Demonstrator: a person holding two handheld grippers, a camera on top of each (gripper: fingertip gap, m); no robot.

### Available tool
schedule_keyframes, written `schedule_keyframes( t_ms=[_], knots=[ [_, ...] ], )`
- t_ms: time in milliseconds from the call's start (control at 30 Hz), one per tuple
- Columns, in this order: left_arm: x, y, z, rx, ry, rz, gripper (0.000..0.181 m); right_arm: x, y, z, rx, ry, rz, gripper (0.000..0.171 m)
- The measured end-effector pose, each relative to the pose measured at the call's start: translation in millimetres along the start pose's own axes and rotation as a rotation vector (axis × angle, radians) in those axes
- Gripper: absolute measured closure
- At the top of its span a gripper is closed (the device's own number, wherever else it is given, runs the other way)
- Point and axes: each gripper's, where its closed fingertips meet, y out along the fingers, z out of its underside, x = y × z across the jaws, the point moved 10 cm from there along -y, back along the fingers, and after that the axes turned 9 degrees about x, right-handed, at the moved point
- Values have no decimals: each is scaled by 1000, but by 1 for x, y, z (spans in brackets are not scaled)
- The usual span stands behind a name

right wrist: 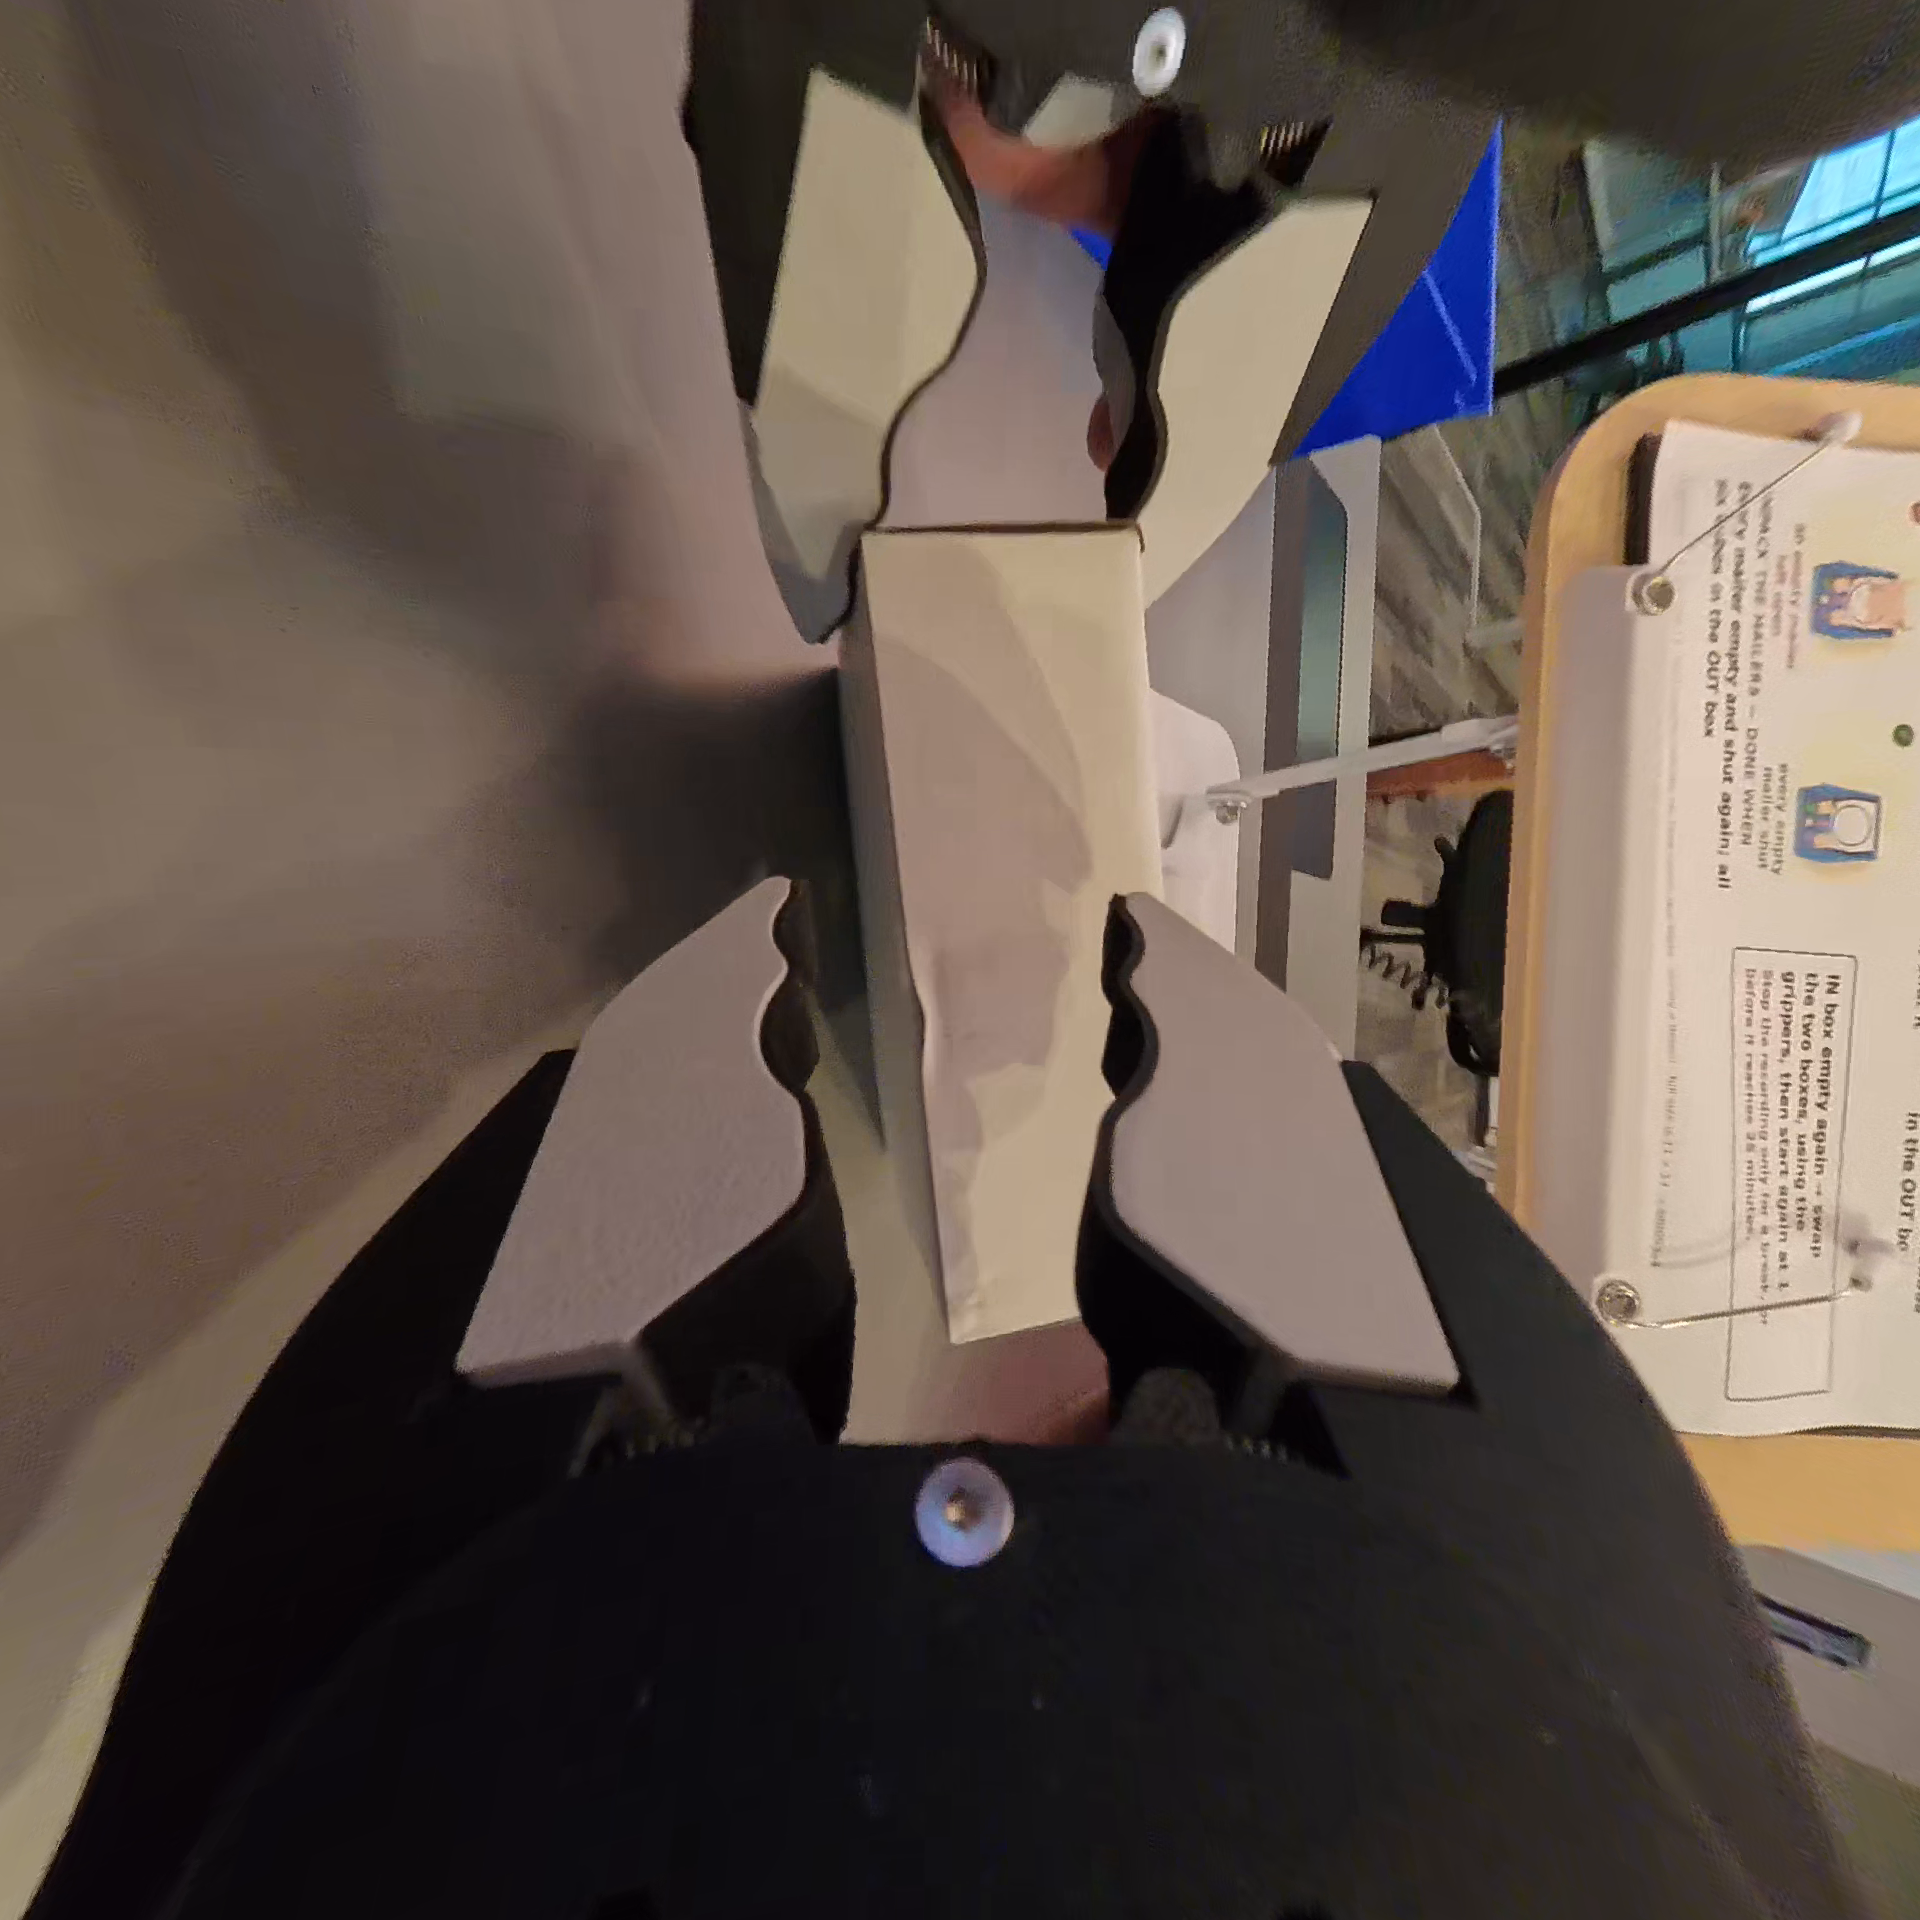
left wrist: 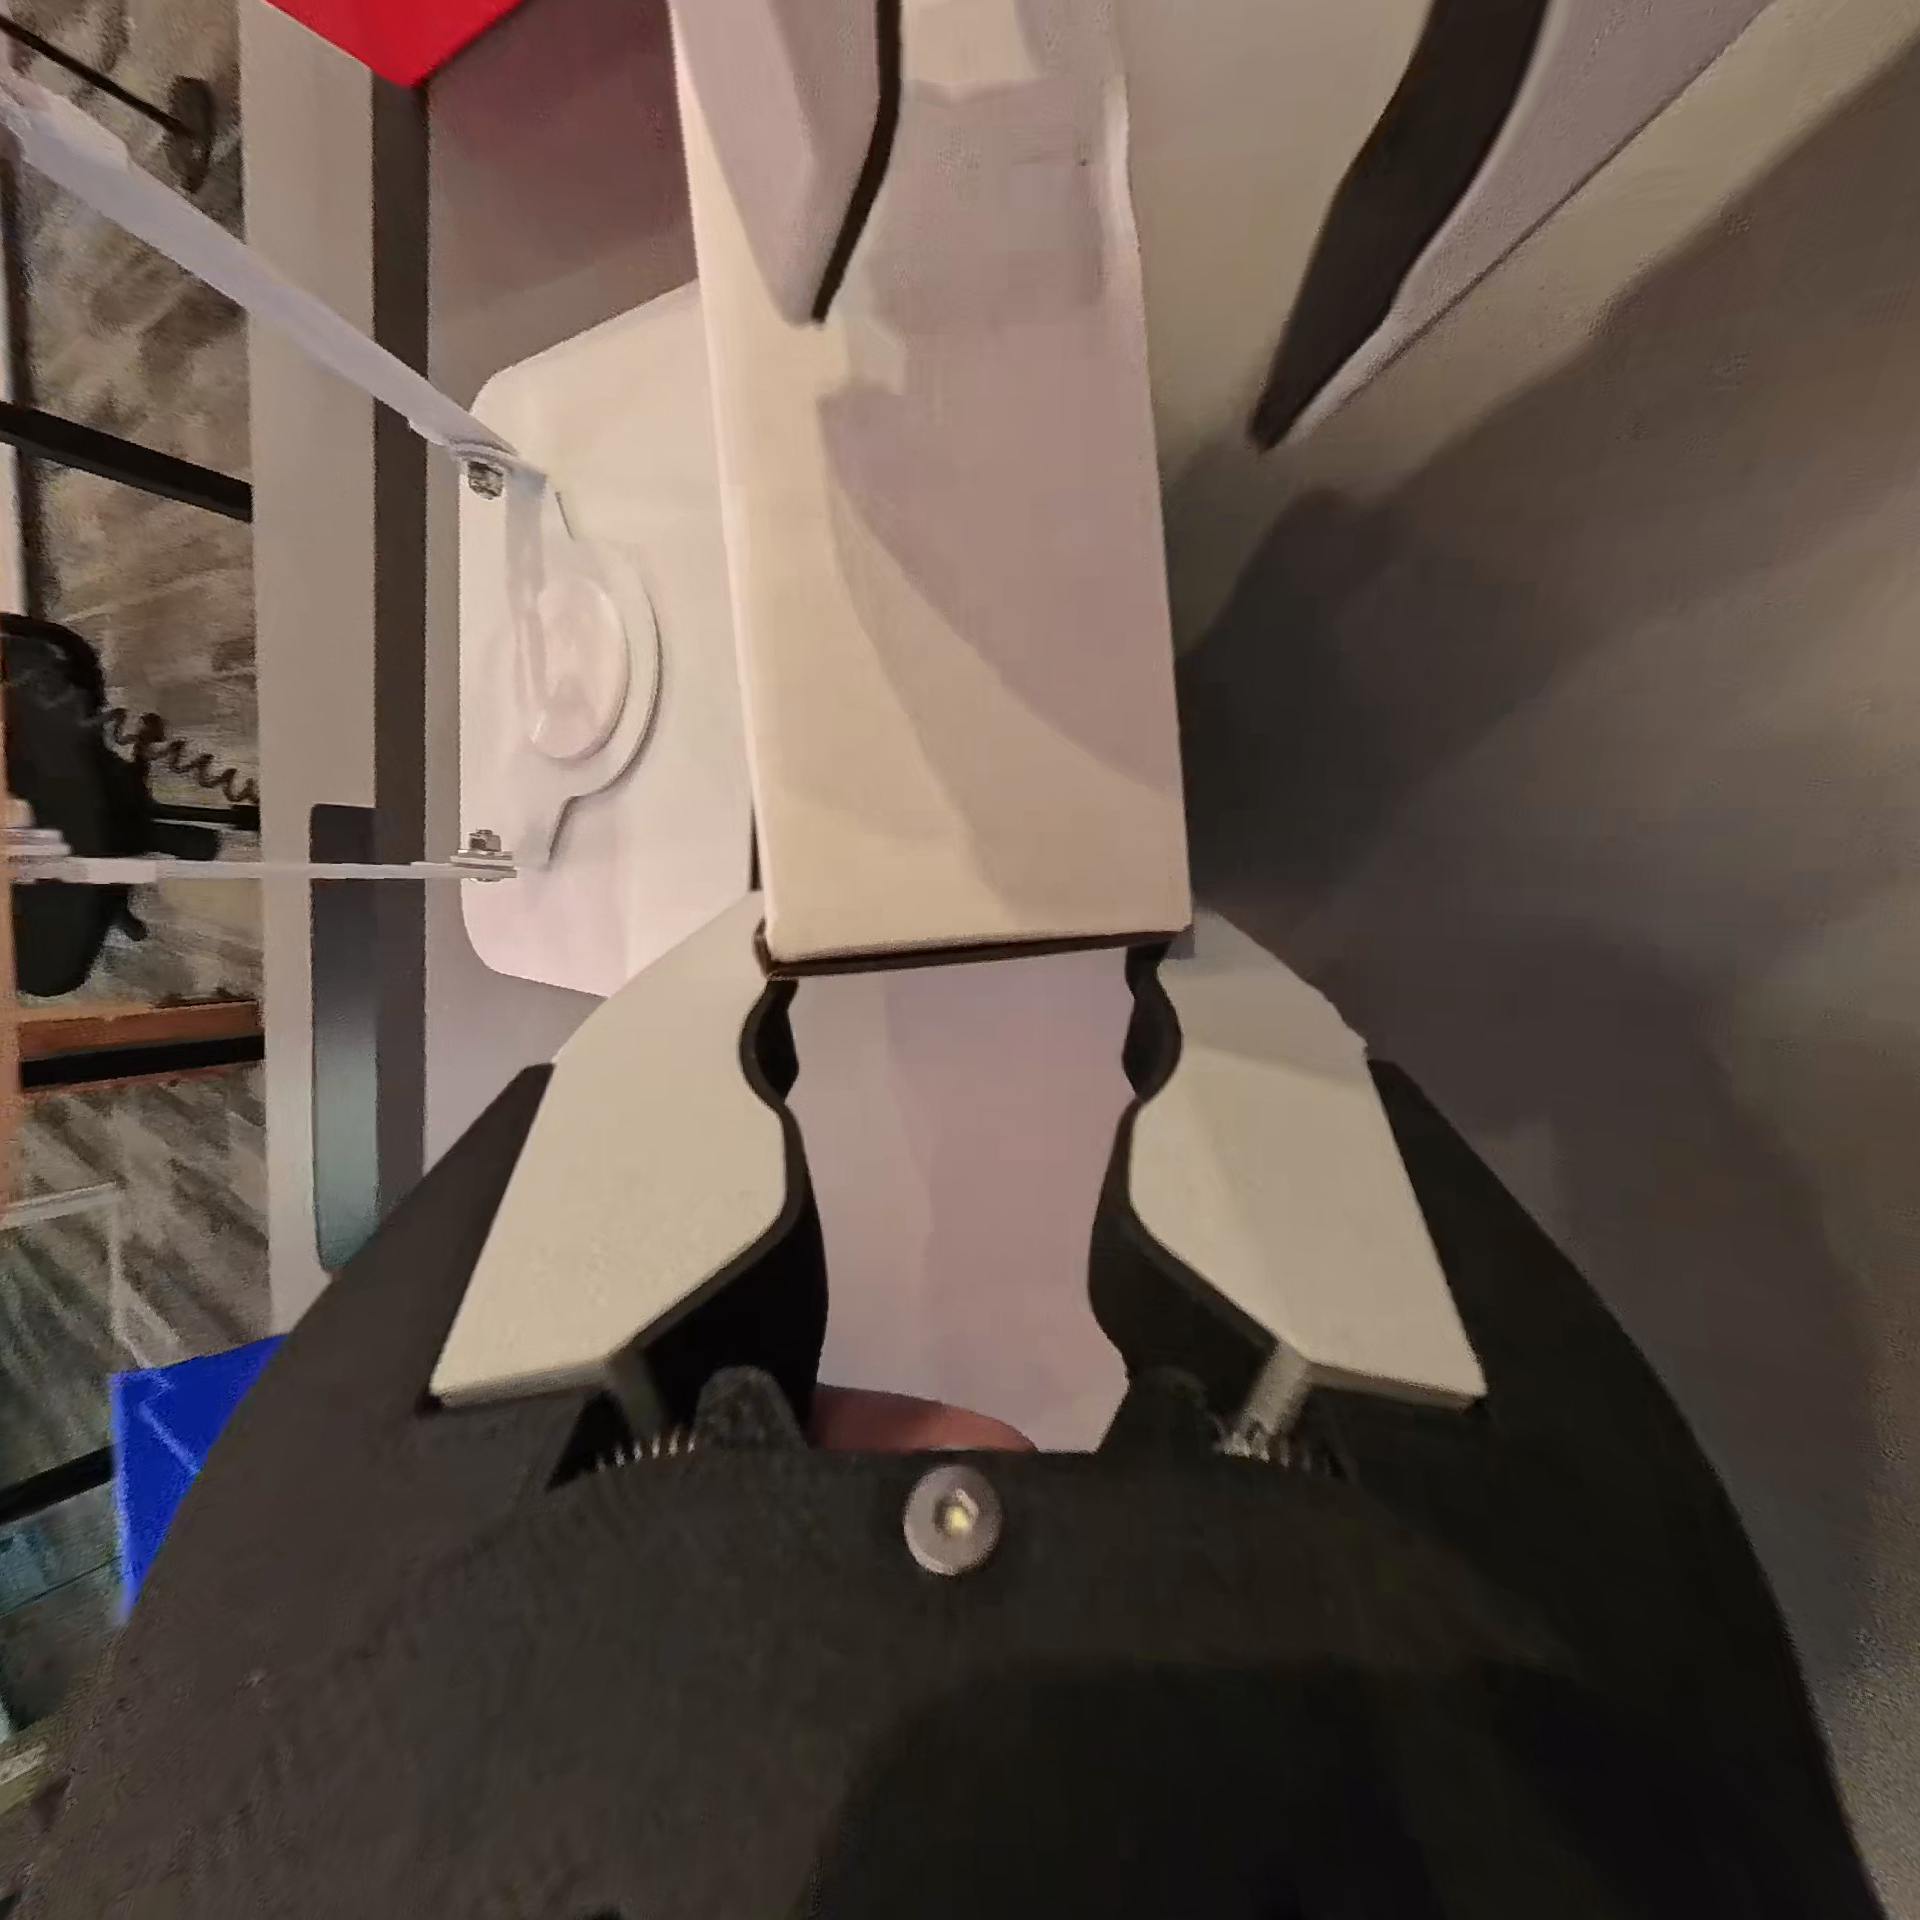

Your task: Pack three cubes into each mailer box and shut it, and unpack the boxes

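Note:
A shut white mailer box (left wrist: 966, 623) is held in the air between my two grippers, one at each end. In the left wrist view my left gripper (left wrist: 956, 987) is shut on the near end of the box, with a white panel filling the gap between its fingers. My right gripper (left wrist: 1039, 374) shows at the far end. In the right wrist view my right gripper (right wrist: 951, 925) is shut on the box (right wrist: 997, 748), and my left gripper (right wrist: 977, 540) clamps the opposite end. No cubes are visible; the box's inside is hidden.
A blue bin-like object (left wrist: 187, 1455) is at the lower left, also seen behind the left gripper (right wrist: 1434, 312). A red object (left wrist: 416, 31) is at the top. A white plate with metal struts (left wrist: 582, 675) is at left. A printed sheet on a wooden board (right wrist: 1745, 935) is at right. My hands' fingertips stand some 8 cm from each other.

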Motion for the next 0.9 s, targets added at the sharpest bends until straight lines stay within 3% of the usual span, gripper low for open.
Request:
schedule_keyframes(
  t_ms=[100,300,400,633,900],
  knots=[
    [-1,-1,0,5,6,0,119,-4,4,-2,-5,-29,19,129],
    [-3,-1,-2,13,29,-9,119,-17,11,-2,50,-16,-60,106],
    [-3,-1,-3,17,28,-7,119,-22,14,-5,85,-38,-161,115],
    [-1,-1,-2,2,6,16,119,-44,17,-1,50,31,-385,119],
    [1,0,-1,-11,-14,25,119,-55,22,0,42,43,-472,122]
  ],
)
